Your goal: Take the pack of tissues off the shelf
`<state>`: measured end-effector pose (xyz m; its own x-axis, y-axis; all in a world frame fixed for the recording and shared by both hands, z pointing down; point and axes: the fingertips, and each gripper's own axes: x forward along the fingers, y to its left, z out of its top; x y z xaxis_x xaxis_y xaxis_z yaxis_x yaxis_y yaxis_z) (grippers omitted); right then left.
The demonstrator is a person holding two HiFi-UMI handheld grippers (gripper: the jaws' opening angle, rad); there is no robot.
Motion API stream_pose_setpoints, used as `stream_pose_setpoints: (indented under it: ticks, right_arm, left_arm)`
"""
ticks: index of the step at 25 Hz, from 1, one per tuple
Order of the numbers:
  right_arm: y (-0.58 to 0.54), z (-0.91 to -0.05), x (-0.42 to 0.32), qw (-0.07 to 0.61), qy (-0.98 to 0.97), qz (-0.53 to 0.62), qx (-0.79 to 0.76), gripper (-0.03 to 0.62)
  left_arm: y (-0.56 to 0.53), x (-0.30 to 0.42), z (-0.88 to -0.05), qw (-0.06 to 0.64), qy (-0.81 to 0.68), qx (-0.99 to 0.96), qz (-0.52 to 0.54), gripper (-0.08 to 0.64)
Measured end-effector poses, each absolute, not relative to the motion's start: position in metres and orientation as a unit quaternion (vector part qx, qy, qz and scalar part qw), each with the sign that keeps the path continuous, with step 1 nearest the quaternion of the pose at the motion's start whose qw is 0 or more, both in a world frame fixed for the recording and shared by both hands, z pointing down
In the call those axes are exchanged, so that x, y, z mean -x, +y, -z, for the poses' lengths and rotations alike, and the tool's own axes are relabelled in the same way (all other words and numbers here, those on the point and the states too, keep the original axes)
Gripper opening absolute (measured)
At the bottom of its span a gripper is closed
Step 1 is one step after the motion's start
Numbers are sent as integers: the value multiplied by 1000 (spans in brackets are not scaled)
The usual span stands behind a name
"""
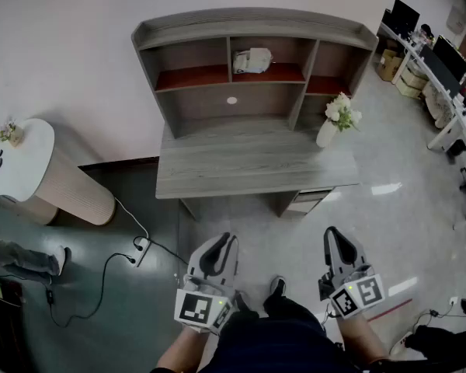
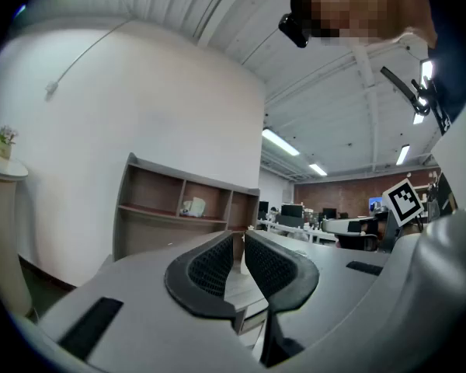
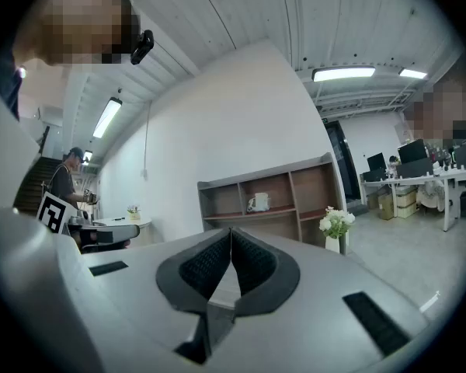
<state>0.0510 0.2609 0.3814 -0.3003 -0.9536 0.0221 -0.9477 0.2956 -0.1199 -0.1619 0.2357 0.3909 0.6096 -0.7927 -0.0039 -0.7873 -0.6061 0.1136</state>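
Observation:
The pack of tissues (image 1: 252, 60) is a whitish packet lying in the middle upper compartment of the grey shelf unit (image 1: 256, 29), which stands on a desk (image 1: 248, 165). It also shows as a small pale packet (image 2: 192, 206) in the left gripper view and as a pale packet (image 3: 258, 202) in the right gripper view. Both grippers are held low and level, well short of the desk's front edge. My left gripper (image 1: 227, 239) (image 2: 239, 239) is closed to a thin slit and holds nothing. My right gripper (image 1: 335, 235) (image 3: 231, 230) has its tips touching and is empty.
A white vase of flowers (image 1: 332, 123) (image 3: 334, 228) stands at the desk's right end. A round white table (image 1: 23, 158) stands at the left, and a cable (image 1: 116, 263) lies on the floor beside it. Office desks with monitors (image 1: 443, 68) line the right.

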Motion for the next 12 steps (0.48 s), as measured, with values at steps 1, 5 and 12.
stream_pose_setpoints:
  ticks: [1, 5, 12]
  right_arm:
    - [263, -380, -48, 28, 805, 53, 590, 12]
    - [268, -375, -37, 37, 812, 48, 580, 12]
    - [269, -354, -48, 60, 823, 28, 564, 12]
  left_arm:
    - [238, 165, -388, 53, -441, -896, 32, 58]
    - [249, 173, -374, 36, -447, -893, 36, 58]
    - [255, 157, -351, 5, -459, -888, 35, 58]
